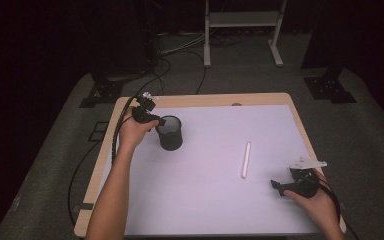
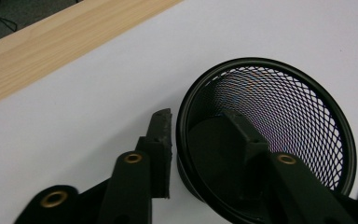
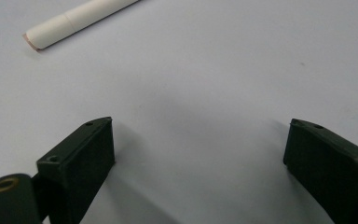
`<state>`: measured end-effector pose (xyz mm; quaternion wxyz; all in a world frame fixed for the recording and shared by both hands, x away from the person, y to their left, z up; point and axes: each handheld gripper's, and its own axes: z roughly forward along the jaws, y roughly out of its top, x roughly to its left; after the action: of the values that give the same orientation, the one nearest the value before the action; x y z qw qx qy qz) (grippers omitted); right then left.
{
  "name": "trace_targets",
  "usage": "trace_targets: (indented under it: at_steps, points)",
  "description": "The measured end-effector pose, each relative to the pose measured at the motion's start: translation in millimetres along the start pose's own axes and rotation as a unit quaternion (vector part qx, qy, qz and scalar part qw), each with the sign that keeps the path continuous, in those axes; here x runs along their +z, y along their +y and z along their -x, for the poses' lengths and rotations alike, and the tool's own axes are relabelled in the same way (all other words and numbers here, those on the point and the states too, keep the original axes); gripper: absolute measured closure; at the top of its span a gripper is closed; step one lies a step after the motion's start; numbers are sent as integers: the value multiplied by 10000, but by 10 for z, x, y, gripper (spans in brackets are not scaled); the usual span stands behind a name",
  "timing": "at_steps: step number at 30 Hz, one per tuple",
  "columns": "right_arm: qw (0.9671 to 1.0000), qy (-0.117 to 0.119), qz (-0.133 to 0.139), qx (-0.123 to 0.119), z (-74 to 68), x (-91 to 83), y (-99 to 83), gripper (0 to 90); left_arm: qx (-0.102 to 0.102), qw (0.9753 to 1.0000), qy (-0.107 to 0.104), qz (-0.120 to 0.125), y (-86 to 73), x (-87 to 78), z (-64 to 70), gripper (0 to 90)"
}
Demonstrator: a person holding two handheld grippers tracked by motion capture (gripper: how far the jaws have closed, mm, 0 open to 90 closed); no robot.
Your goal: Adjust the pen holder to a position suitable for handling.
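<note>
While my left gripper (image 1: 152, 117) pinches the mesh cup (image 1: 170, 132) wall, the pen (image 1: 245, 159) lies lengthwise nearer my right gripper (image 1: 281, 188). Left gripper view: one jaw inside the cup (image 2: 279, 121). Right gripper view: jaws wide, empty (pen (image 3: 74, 22) ahead-left).
</note>
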<state>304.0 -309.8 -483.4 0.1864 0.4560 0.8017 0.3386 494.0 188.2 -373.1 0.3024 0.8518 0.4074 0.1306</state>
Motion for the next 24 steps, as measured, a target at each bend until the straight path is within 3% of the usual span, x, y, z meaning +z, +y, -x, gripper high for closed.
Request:
trace_targets:
  at_steps: [11, 24]
  points:
    - [10000, -2, 1, 0, -1, 0, 0, 75, -108, 9998, 87, -141, -2, 49, -21, 798]
    - [10000, -7, 2, -3, -2, 0, -1, 75, -257, 9993, -193, -184, 41, -8, 22, 833]
